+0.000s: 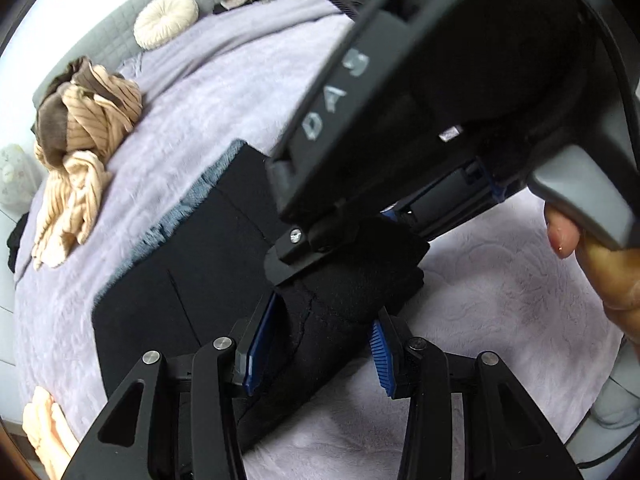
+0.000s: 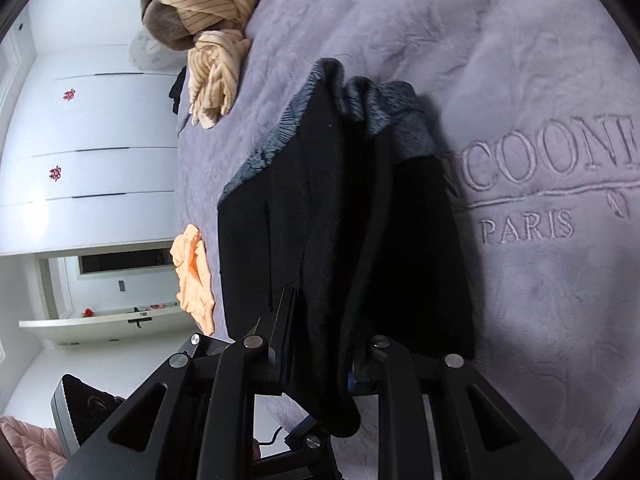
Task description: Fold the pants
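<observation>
Black pants (image 1: 192,280) with a grey fleecy lining lie partly folded on a lilac bed blanket (image 1: 240,92). My left gripper (image 1: 316,344) has its blue-padded fingers (image 1: 256,352) on either side of a thick bunched fold of the pants, with the pads apart. My right gripper's body (image 1: 440,92) fills the upper right of the left wrist view and reaches down onto the same fold. In the right wrist view my right gripper (image 2: 320,364) is shut on the pants (image 2: 332,220), whose fabric hangs between its fingers.
A heap of tan ribbed and brown clothes (image 1: 84,132) lies at the bed's left edge. A cream round cushion (image 1: 166,20) rests by the grey headboard. An orange garment (image 2: 192,276) lies next to the pants. White wardrobe doors (image 2: 92,152) stand beyond the bed.
</observation>
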Tool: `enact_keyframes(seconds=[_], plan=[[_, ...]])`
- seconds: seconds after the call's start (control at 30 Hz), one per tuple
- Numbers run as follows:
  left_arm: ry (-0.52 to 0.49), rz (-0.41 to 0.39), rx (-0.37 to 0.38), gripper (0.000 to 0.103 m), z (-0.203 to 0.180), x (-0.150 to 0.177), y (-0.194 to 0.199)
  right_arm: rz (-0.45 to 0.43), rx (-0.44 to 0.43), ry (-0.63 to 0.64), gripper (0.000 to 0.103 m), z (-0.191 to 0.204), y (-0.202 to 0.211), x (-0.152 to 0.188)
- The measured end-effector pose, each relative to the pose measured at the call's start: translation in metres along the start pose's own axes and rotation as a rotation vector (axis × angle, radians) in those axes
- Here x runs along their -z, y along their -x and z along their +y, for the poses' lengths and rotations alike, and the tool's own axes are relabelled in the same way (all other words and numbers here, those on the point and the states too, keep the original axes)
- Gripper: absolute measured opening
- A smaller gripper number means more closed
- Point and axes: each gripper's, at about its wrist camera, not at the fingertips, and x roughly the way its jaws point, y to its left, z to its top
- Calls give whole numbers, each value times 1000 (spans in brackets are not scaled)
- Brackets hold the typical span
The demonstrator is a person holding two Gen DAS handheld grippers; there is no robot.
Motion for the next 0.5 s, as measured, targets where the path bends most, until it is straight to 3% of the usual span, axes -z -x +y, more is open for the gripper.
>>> enact_keyframes(seconds=[0.07, 0.17, 0.27, 0.3, 0.33, 0.4, 0.47, 0.5], plan=[[0, 13, 25, 48, 4, 4, 3, -3, 4, 1, 24, -6, -1, 4], [25, 34, 73, 63, 18, 12, 14, -13, 80, 41, 25, -1, 3, 8], [59, 41, 69, 63, 39, 21, 28, -21, 155, 82, 28, 10, 6, 10], [83, 48, 70, 71, 48, 24, 32, -27, 183, 93, 29, 14, 8, 12], [118, 60, 69, 90, 59, 27, 35, -34, 214, 104, 31, 19, 9, 15], [205, 77, 60, 100, 86, 33, 41, -56, 308, 125, 39, 24, 13, 21], [268, 100, 30, 100, 109, 41, 42, -80, 462, 140, 62, 29, 18, 29], [298, 114, 12, 100, 121, 45, 41, -93, 489, 143, 63, 31, 22, 31]])
